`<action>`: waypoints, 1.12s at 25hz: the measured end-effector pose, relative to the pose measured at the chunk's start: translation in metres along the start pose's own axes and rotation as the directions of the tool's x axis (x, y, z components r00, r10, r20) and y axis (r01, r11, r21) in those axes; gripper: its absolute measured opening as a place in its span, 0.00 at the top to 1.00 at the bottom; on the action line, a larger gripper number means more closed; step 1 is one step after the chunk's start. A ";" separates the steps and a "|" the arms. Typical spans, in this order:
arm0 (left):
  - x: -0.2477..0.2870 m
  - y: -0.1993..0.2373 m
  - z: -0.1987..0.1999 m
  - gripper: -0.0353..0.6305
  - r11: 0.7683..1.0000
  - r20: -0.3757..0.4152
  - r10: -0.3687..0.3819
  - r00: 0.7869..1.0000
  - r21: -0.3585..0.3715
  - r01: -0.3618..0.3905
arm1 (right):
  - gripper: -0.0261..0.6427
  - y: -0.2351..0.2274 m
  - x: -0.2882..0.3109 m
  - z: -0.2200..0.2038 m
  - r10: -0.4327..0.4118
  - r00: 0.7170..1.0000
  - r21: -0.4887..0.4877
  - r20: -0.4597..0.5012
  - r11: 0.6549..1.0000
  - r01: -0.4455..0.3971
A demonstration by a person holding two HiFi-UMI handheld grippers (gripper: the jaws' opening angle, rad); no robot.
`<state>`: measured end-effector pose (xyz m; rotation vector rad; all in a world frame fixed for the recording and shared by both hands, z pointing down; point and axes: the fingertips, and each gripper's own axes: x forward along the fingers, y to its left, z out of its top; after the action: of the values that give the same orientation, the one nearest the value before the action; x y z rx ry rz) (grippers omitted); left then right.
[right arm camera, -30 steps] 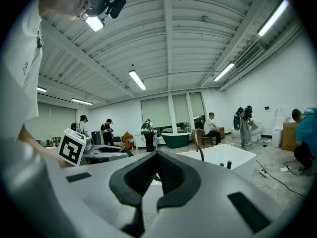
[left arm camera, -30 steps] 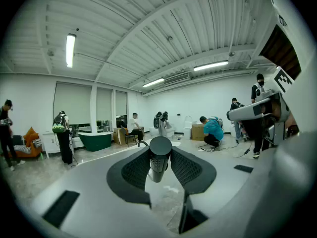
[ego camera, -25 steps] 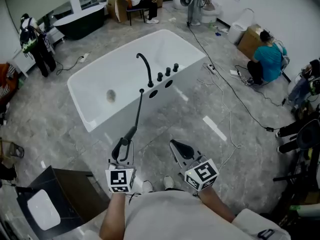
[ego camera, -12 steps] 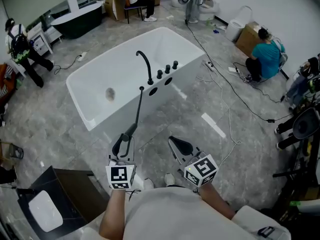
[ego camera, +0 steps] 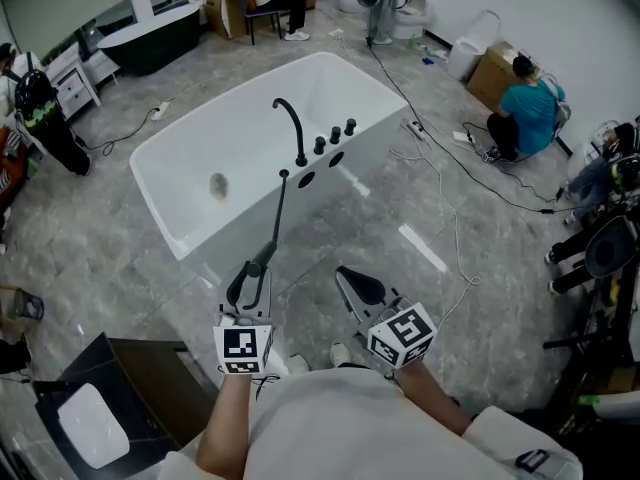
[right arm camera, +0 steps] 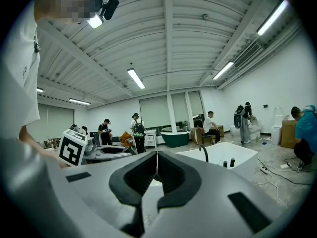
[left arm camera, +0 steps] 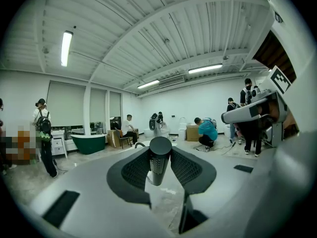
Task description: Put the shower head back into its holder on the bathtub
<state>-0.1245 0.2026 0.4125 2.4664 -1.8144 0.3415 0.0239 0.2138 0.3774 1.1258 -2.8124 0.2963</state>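
Observation:
The white bathtub (ego camera: 372, 116) stands ahead on the grey floor, with a black curved faucet (ego camera: 292, 128) and three black knobs (ego camera: 335, 140) on its near deck. A thin black hose (ego camera: 277, 218) runs from the deck beside the faucet down to the black shower head (ego camera: 260, 264). My left gripper (ego camera: 247, 288) is shut on the shower head's handle (left arm camera: 160, 155), which stands upright between the pads. My right gripper (ego camera: 358, 294) hovers beside it over the floor, shut and empty. In the right gripper view the bathtub (right arm camera: 237, 155) lies ahead to the right.
Cables (ego camera: 450, 168) trail over the floor right of the tub. A person in teal (ego camera: 525, 108) crouches by a cardboard box at the far right. A dark cabinet with a white basin (ego camera: 85, 418) sits at my lower left. A dark green tub (ego camera: 160, 30) stands at the back.
Both grippers keep their hold and state. The person standing at the far left has moved off toward the picture's edge. The view has shifted slightly.

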 end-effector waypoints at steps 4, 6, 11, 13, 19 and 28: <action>-0.003 0.001 -0.002 0.74 1.000 0.009 -0.028 1.000 0.006 0.028 | 0.93 0.009 0.002 -0.004 -0.013 1.000 -0.009 -0.003 1.000 0.013; -0.005 0.003 -0.004 0.74 0.999 0.014 -0.037 0.999 0.006 0.037 | 0.93 0.014 0.004 -0.005 -0.021 1.000 -0.012 -0.004 1.000 0.021; -0.011 0.009 -0.005 0.74 0.999 0.027 -0.049 0.998 0.007 0.049 | 0.93 0.029 0.004 -0.008 -0.030 1.000 -0.022 -0.010 0.999 0.029; -0.013 0.013 -0.004 0.74 0.999 0.031 -0.048 0.998 0.008 0.047 | 0.93 0.032 0.004 -0.010 -0.033 0.999 -0.026 -0.014 0.999 0.033; -0.009 0.019 -0.003 0.74 0.999 0.040 -0.050 0.998 0.008 0.050 | 0.93 0.030 0.006 -0.013 -0.046 0.999 -0.023 -0.020 0.999 0.045; 0.011 0.017 0.009 0.74 0.999 0.051 -0.039 0.998 -0.001 0.039 | 0.93 -0.001 0.028 -0.013 -0.029 0.999 -0.009 -0.022 1.000 0.029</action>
<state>-0.1368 0.1856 0.4047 2.5281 -1.7821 0.2767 0.0040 0.1971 0.3945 1.1531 -2.7725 0.2920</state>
